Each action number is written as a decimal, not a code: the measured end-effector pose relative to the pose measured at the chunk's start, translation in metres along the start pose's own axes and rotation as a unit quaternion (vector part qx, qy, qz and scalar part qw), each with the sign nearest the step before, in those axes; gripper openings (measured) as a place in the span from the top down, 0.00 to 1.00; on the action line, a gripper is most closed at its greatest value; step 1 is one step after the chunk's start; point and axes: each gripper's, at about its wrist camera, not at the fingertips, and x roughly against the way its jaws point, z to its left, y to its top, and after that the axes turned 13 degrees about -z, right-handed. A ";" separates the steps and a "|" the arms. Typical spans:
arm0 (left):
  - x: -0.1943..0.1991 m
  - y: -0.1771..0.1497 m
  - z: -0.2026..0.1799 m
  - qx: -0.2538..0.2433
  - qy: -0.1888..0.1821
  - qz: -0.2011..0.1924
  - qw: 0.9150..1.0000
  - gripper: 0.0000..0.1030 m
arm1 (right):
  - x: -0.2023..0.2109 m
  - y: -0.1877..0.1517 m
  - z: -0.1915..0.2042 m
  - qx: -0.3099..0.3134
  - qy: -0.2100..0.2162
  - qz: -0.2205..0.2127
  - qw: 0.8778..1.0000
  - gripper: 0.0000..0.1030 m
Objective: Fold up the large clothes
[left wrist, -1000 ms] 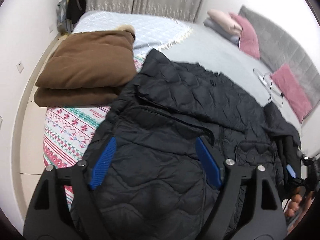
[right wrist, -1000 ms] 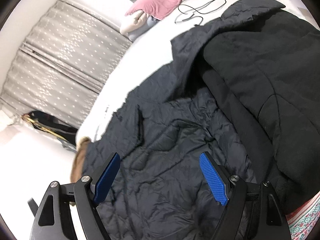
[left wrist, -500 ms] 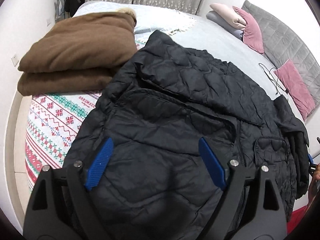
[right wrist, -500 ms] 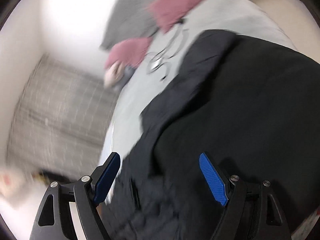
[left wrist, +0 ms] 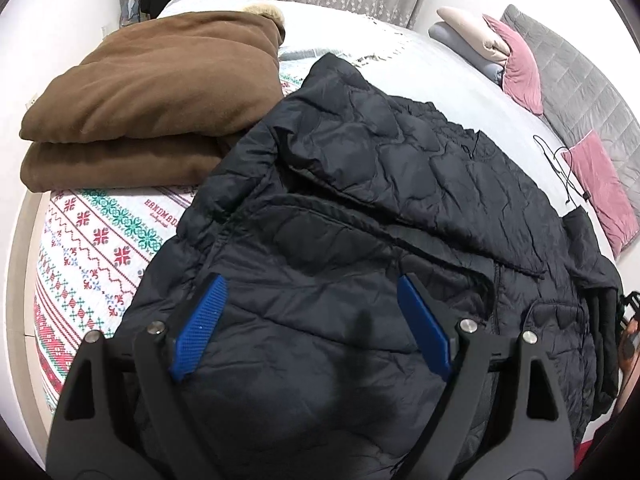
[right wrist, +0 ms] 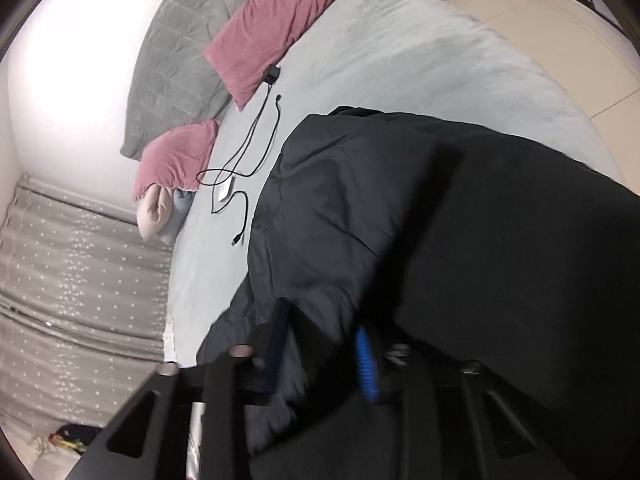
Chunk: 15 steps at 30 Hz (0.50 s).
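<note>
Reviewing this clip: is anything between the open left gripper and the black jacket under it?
Nothing visible. The left gripper hangs open directly over the black quilted jacket, with only jacket fabric between its fingers. The folded brown blanket lies off to the side.

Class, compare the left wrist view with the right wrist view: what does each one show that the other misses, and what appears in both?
Only the left wrist view shows the folded brown blanket, the patterned cover and the left hand-held gripper, open above the black quilted jacket.

Only the right wrist view shows the tiled floor and the blurred right hand-held gripper, shut on dark fabric.

Both show the jacket, the grey bed, pink pillows, a black cable and the curtains.
</note>
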 end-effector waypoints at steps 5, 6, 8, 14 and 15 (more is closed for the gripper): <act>0.006 0.009 0.012 0.028 -0.004 -0.009 1.000 0.15 | 0.041 0.004 0.058 0.088 0.044 -0.073 0.992 0.95; 0.007 0.010 0.014 0.033 -0.005 -0.011 0.999 0.15 | 0.054 0.000 0.077 0.114 0.059 -0.088 0.988 0.95; 0.008 0.012 0.018 0.042 -0.006 -0.011 0.999 0.15 | 0.075 -0.009 0.112 0.155 0.088 -0.102 0.979 0.95; 0.019 0.020 0.034 0.074 -0.018 -0.018 0.997 0.15 | 0.110 -0.073 0.206 0.262 0.165 -0.093 0.946 0.95; 0.020 0.022 0.036 0.080 -0.020 -0.020 0.996 0.15 | 0.114 -0.092 0.222 0.281 0.183 -0.084 0.938 0.95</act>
